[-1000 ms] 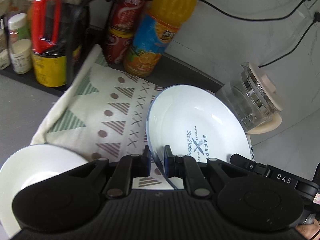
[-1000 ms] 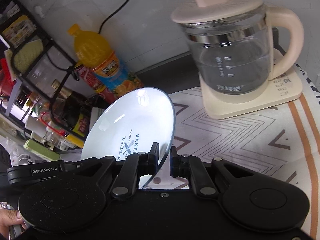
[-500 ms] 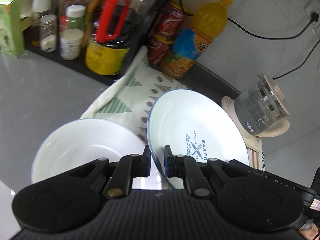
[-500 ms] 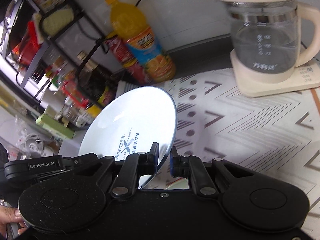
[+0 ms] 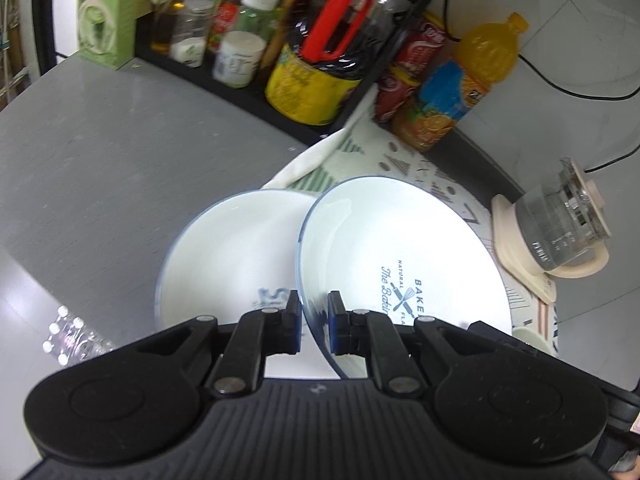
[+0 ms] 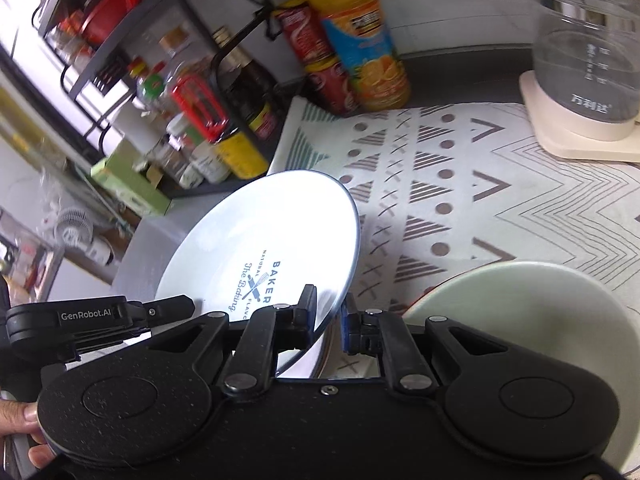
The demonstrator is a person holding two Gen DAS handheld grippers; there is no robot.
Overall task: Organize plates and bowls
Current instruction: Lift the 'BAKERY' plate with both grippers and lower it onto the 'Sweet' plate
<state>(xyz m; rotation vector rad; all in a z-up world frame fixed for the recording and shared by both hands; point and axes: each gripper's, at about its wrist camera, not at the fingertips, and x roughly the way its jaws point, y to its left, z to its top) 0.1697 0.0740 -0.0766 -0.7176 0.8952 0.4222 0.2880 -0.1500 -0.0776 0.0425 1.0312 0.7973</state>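
Nearest, the left tool [image 5: 313, 326] is clamped narrow on the near rim of the printed plate [image 5: 404, 256], and the right tool [image 6: 328, 322] is pinched shut on the same plate [image 6: 272, 248] at its opposite edge, so both hands carry it, tilted, above the tabletop [image 5: 100, 168]. Over the last second the pair has swept it leftward: a second plate [image 5: 228, 252], white with a faint blue print, was only a sliver at the left wrist view's lower left and now lies directly beyond the left tool, partly behind the carried plate. The two look close, but whether they touch I cannot tell. I judge this a stacking move nearly at its end; what remains is levelling the plate over the lower one and letting go. At the right, near the right tool, sits a pale green bowl [image 6: 532, 320] on the patterned mat [image 6: 460, 184]. Farther off stand the orange juice bottle [image 5: 464, 88], the glass kettle [image 6: 584, 44] and a shelf of jars [image 5: 224, 44].
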